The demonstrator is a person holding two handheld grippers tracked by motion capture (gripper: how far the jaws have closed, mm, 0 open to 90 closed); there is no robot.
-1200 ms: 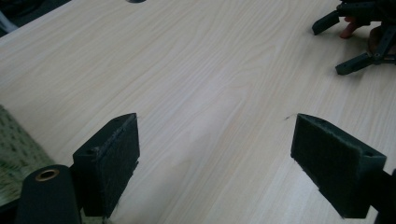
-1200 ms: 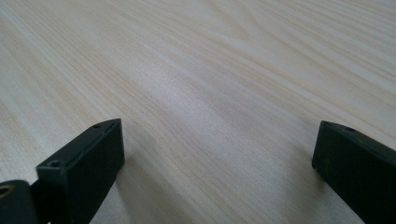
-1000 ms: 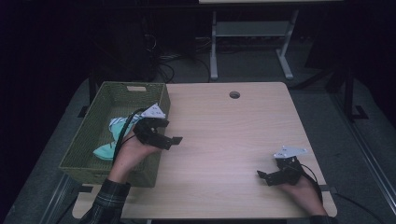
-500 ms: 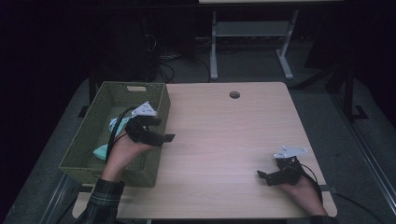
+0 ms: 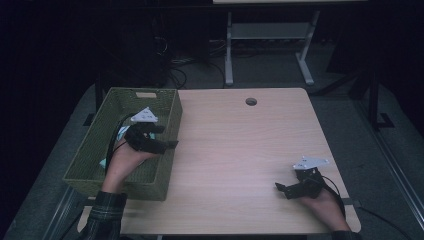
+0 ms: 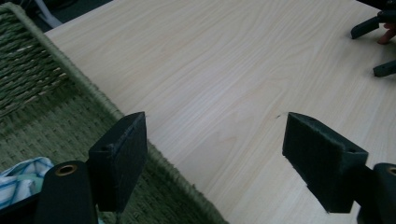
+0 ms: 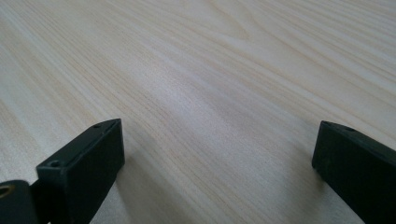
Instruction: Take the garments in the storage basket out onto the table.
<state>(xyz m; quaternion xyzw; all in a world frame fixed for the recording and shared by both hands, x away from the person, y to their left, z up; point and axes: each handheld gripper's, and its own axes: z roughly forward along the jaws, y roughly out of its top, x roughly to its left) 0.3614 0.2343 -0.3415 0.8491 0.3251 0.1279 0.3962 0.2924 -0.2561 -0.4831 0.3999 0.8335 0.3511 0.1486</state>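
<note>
The left gripper view shows a blue-and-white checked cloth point(image 6: 21, 179) lying crumpled in the woven green basket point(image 6: 32, 79), soft, light and floppy (best pinched at a raised fold). The left gripper point(image 6: 212, 154) hangs over the basket's rim, jaws wide though just closing a little, with nothing between them. The right gripper point(image 5: 283, 189) rests released on the smooth pale wood tabletop point(image 5: 240, 150).

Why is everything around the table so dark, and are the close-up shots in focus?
High view: light falls on the table and green basket, the floor beyond nearly black. Left gripper view: bright, wood grain crisp, near pads slightly soft. Right gripper view: a pale sheen on the wood, far grain blurred.
</note>
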